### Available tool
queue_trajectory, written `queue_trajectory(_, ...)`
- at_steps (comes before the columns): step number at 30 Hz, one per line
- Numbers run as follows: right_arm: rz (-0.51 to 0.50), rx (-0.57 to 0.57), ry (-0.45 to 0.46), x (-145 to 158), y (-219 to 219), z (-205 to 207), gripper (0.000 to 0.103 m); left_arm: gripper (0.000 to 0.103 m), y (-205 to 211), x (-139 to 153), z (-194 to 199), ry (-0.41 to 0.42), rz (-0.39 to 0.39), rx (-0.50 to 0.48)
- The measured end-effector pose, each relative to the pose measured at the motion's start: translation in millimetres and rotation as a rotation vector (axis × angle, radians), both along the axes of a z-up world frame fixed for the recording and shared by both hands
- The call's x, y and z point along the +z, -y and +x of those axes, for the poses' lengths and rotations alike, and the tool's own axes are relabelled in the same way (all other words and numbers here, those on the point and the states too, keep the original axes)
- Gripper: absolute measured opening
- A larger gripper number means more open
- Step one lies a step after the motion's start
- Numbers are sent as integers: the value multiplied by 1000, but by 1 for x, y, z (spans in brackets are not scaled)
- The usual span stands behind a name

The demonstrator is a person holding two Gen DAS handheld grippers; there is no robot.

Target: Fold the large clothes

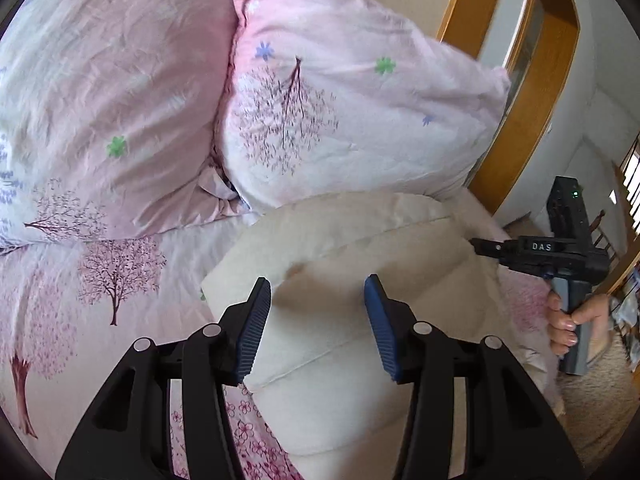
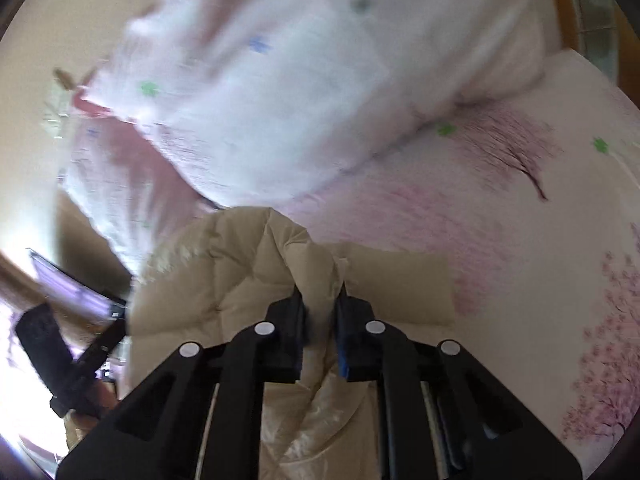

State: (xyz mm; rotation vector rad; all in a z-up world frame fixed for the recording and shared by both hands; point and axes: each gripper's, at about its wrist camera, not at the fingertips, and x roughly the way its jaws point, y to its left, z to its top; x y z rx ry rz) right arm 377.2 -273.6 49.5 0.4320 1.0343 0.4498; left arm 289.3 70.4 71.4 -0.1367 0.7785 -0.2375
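While the cream padded coat (image 1: 360, 320) is lying on the bed (image 1: 100, 320), near the pillows at its head end, the person is working on it with both grippers. It is sitting partly folded on the flowered pink sheet, its far edge reaching almost up to the right-hand pillow (image 1: 340, 112); a second pillow (image 1: 100, 100) is leaning beside that one, the two touching along a seam.

The left gripper (image 1: 318, 320) is hanging over the middle of the coat with its jaws standing apart, the blue pads (image 1: 256, 332) clear of the fabric and nothing pinched between them. Whether the tips are brushing the cloth below, I cannot tell.

The right gripper (image 2: 320, 328) is sitting at the coat's edge towards the side of the bed, its jaws drawn nearly together. In the right wrist view a ridge of the quilted cream cloth (image 2: 240, 280) is rising between the jaw tips, and they seem to be clenching on that fold, though blur is making the exact contact hard to read. From the left wrist view the same gripper is showing side on, a hand (image 1: 568, 320) wrapping round its grey handle by the bed's edge, with a wooden frame (image 1: 520, 120) standing behind.
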Motion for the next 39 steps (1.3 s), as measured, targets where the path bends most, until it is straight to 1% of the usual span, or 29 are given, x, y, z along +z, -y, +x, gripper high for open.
queue_trajectory(4, -38, -37, -87, -24, 9, 8, 13, 50, 9, -18, 13, -60, 5, -14)
queue_trajectory(7, -62, -48, -126, -38, 14, 9, 13, 50, 17, -27, 21, -95, 31, -26)
queue_trajectory(10, -86, -50, -166, -49, 15, 13, 14, 50, 20, -35, 29, -132, 40, -30)
queue_trajectory(13, -87, -60, -214, -58, 16, 17, 16, 50, 22, -45, 34, -163, 55, -24)
queue_trajectory(15, -91, -57, -219, -58, 15, 17, 20, 50, 23, -45, 34, -158, 65, -20)
queue_trajectory(17, -131, -55, -185, -48, 16, 9, 31, 50, 21, -37, 26, -126, 60, -12)
queue_trajectory(18, -157, -66, -149, -39, 18, 1, 41, 50, 20, -32, 20, -108, 51, -11)
queue_trajectory(21, -180, -73, 12, -6, 24, -33, 42, 50, 17, -11, -8, -29, 12, -37)
queue_trajectory(22, -185, -70, 62, 2, 25, -45, 42, 50, 21, -2, -22, 18, 14, -52)
queue_trajectory(23, -200, -51, 140, 13, 22, -66, 42, 50, 25, 4, -32, 47, 20, -67)
queue_trajectory(24, -214, -31, 192, 19, 17, -83, 42, 51, 30, 8, -41, 70, 29, -85)
queue_trajectory(25, -223, -14, 221, 21, 13, -94, 42, 52, 39, 10, -50, 87, 45, -110)
queue_trajectory(26, -227, 14, 243, 20, 6, -107, 42, 53, 48, 9, -53, 76, 68, -139)
queue_trajectory(27, -229, 37, 240, 15, 0, -115, 41, 53, 54, 7, -52, 57, 84, -156)
queue_trajectory(29, -252, 69, 197, 0, -10, -124, 40, 53, 66, -7, -43, -14, 136, -180)
queue_trajectory(31, -283, 74, 159, -16, -15, -124, 40, 52, 70, -16, -38, -51, 145, -193)
queue_trajectory(33, -266, 60, 95, -30, -10, -118, 42, 52, 72, -23, -35, -86, 146, -204)
queue_trajectory(35, -242, 48, 60, -40, -5, -111, 44, 52, 75, -30, -30, -117, 162, -208)
queue_trajectory(39, -220, 26, 51, -54, -1, -109, 45, 52, 82, -48, -19, -161, 184, -191)
